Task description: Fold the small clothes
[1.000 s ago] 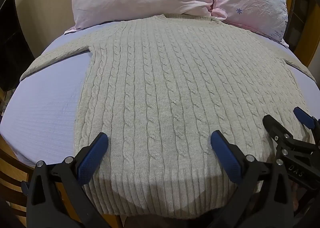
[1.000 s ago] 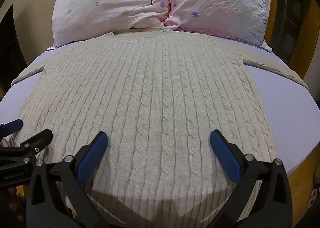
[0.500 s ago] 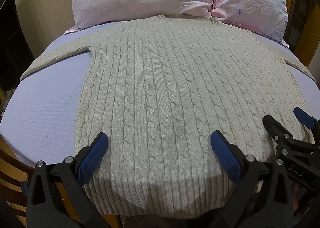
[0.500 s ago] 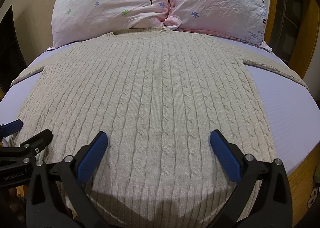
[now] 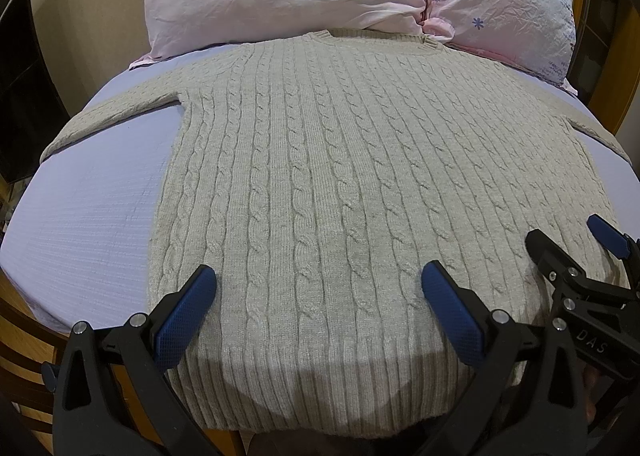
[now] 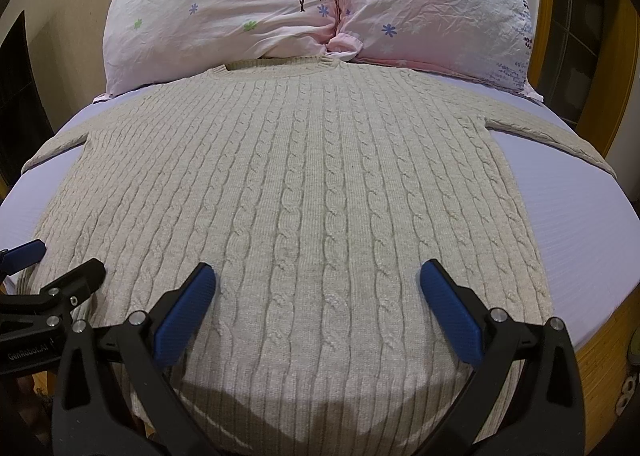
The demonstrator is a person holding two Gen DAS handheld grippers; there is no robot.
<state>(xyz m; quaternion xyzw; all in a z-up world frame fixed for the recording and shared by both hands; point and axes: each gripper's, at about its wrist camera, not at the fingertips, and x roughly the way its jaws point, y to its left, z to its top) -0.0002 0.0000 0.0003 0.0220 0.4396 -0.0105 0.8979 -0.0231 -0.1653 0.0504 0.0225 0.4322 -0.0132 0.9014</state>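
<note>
A beige cable-knit sweater [image 5: 328,176] lies flat on the bed, collar toward the pillows, sleeves spread to both sides; it also shows in the right wrist view [image 6: 288,184]. My left gripper [image 5: 318,292] is open and empty above the hem's left part. My right gripper [image 6: 316,288] is open and empty above the hem's right part. Each gripper shows in the other's view: the right gripper [image 5: 576,244] at the right edge, the left gripper [image 6: 60,260] at the left edge.
The bed has a lilac sheet [image 5: 88,200] and a wooden frame [image 6: 592,356]. Two pink flowered pillows [image 6: 224,8] [image 6: 436,4] lie against the sweater's collar. Dark furniture [image 5: 20,88] stands to the left of the bed.
</note>
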